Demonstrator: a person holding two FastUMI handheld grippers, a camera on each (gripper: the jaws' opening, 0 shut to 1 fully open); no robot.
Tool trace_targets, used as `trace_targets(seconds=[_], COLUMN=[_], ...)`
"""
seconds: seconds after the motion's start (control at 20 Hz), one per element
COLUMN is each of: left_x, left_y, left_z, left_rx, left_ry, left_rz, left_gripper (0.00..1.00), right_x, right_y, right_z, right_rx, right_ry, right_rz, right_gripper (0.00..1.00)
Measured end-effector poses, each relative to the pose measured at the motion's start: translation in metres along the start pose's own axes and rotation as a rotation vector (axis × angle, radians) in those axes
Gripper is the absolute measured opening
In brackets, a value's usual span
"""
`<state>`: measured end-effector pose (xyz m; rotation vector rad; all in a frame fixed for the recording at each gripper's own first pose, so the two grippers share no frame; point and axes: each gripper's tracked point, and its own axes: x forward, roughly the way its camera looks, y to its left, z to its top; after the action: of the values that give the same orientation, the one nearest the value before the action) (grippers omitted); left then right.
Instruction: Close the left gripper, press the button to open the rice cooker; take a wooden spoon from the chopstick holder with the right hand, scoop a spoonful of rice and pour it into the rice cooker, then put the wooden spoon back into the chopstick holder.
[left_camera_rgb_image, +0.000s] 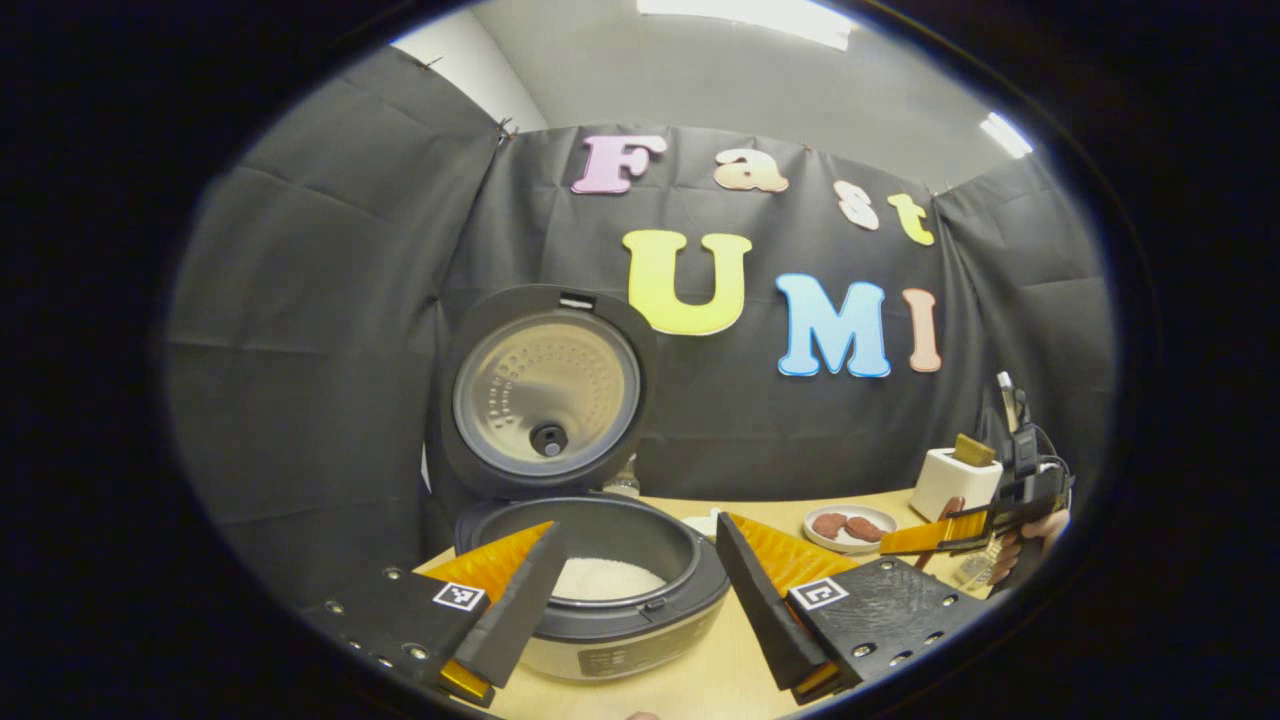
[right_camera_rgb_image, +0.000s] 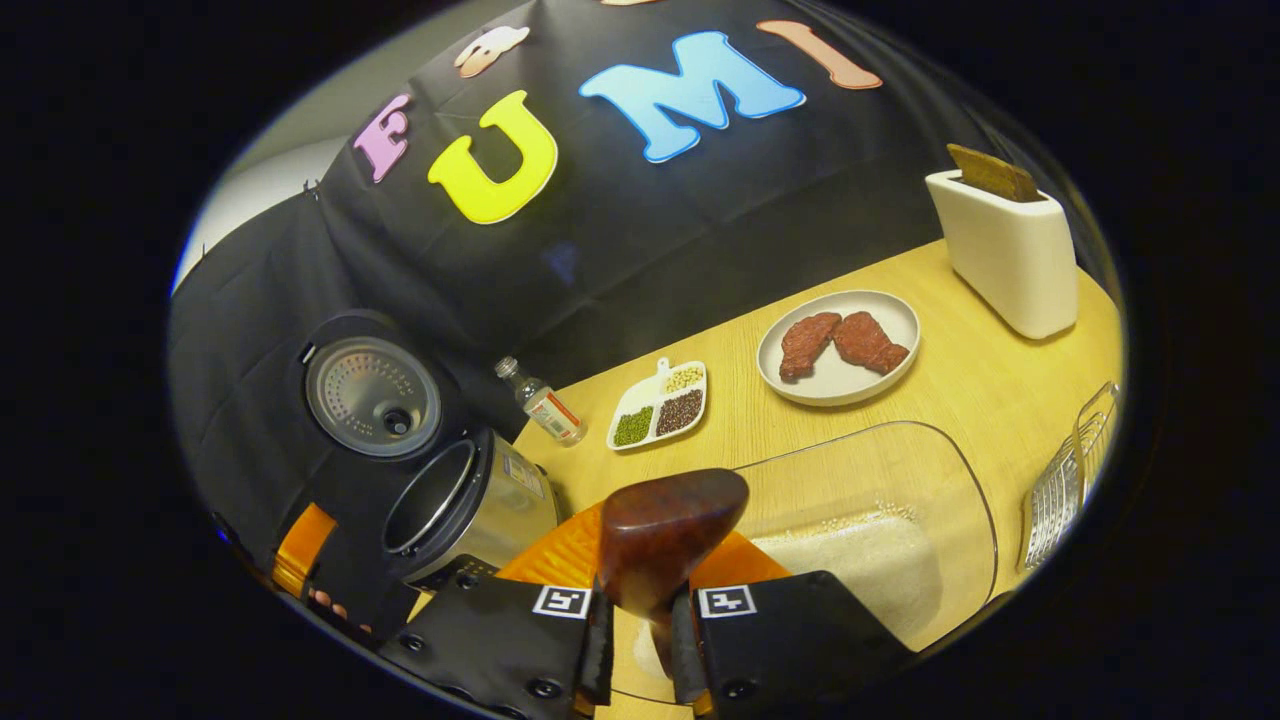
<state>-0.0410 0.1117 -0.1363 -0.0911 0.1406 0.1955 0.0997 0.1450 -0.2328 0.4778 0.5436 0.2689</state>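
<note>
Rice cooker (left_camera_rgb_image: 590, 590) on table (left_camera_rgb_image: 700, 680), lid (left_camera_rgb_image: 545, 390) raised upright, white rice in pot; in right gripper view at 8 o'clock (right_camera_rgb_image: 450, 500). Wooden spoon (right_camera_rgb_image: 665, 535) clamped between fingers of right gripper (right_camera_rgb_image: 640, 640), bowl over clear rice container (right_camera_rgb_image: 880, 540). Left gripper (left_camera_rgb_image: 630, 610) with fingers spread apart, just before cooker rim. At 1 o'clock of spoon: plate (right_camera_rgb_image: 838, 385) with two meat pieces; farther, toaster (right_camera_rgb_image: 1005, 250). At 12 o'clock: divided bean tray (right_camera_rgb_image: 660, 405), small bottle (right_camera_rgb_image: 540, 402).
</note>
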Motion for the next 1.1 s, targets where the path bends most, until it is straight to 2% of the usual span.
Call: trace_targets(seconds=[0.2, 0.45, 0.7, 1.1], left_x=[-0.002, 0.001, 0.0, 0.003], left_y=[-0.01, -0.008, -0.008, -0.016], left_z=[0.004, 0.008, 0.006, 0.008], left_rx=[-0.037, -0.011, -0.007, -0.005], left_ry=[-0.005, -0.011, -0.007, -0.011], left_rz=[-0.034, -0.019, -0.008, -0.012], left_gripper=[0.94, 0.92, 0.92, 0.93], right_x=[0.001, -0.006, -0.018, -0.046], right_y=[-0.01, -0.019, -0.044, -0.093], right_z=[0.004, 0.014, 0.038, 0.072], right_rx=[0.11, 0.156, 0.219, 0.403], right_ry=[-0.016, -0.035, -0.093, -0.185], right_rz=[0.019, 0.036, 0.012, -0.027], right_gripper=[0.25, 0.24, 0.24, 0.24])
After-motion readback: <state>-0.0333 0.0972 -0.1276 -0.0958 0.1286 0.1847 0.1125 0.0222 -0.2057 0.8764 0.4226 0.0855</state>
